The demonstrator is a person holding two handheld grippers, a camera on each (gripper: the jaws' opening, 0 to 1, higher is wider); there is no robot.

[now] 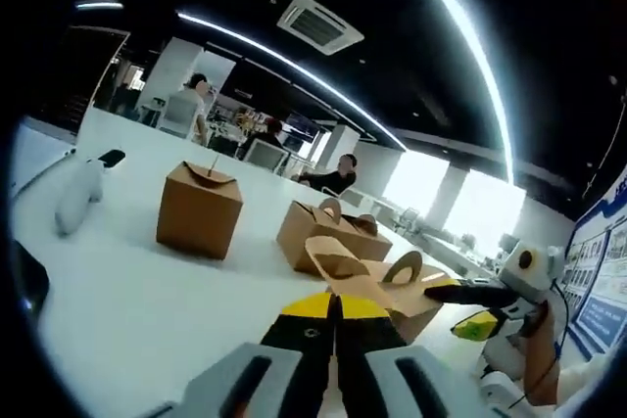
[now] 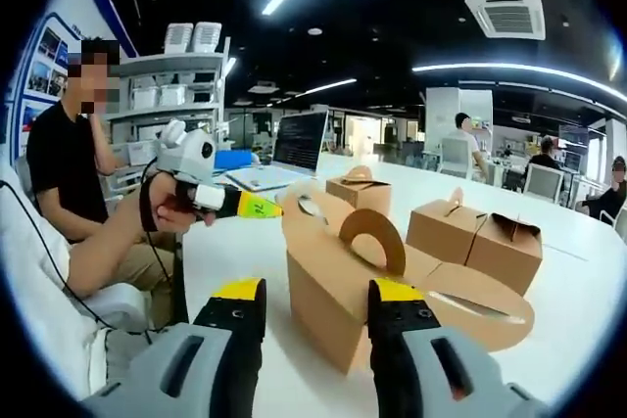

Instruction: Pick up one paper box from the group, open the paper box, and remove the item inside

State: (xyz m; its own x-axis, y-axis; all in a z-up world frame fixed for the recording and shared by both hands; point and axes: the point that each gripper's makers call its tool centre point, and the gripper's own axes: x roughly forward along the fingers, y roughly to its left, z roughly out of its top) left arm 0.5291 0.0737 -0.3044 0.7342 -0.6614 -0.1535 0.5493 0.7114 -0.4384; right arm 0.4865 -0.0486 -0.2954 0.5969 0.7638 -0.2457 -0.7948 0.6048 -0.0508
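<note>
A brown paper box stands on the white table with its handle flaps spread open; what is inside is hidden. My left gripper is shut on the near edge of one flap; in the right gripper view it comes in from the left in a person's hand and pinches the flap's tip. My right gripper is open, its yellow-tipped jaws on either side of the box's near corner. In the left gripper view it reaches the box from the right, one finger over a flap.
Three more brown boxes stand farther back: a shut one and a pair. A white object and a dark phone lie left. An open laptop sits behind. A seated person is beside the table.
</note>
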